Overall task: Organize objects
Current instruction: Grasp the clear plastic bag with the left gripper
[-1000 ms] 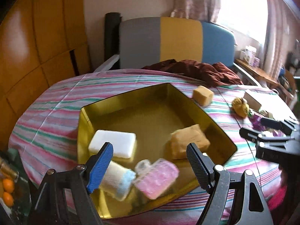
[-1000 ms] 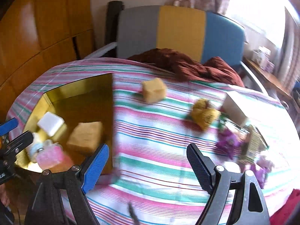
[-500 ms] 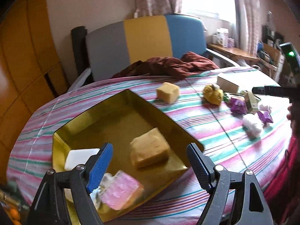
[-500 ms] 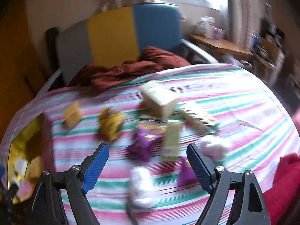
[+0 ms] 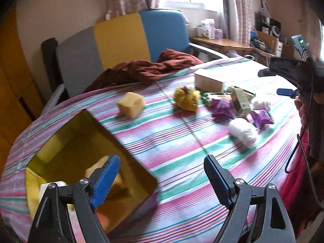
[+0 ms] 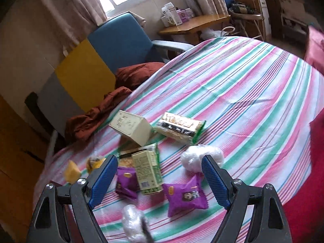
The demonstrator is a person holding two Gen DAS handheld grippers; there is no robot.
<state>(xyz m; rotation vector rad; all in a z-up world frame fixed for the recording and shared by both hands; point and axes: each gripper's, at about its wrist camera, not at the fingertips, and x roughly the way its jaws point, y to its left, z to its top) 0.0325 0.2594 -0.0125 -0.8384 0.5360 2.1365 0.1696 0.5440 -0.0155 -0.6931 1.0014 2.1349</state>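
We are hovering both wide, empty hand-held grippers, left [image 5: 160, 179] and right [image 6: 159, 179]; crowded purple packets [image 6: 185, 196] are risking a double grab.

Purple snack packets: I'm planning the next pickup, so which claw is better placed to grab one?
Right, probably. The right claw hangs open directly over the purple snack packets, one framed between its fingers. The left claw, also open and empty, sits near the gold tray, with the packets far across the striped cloth.
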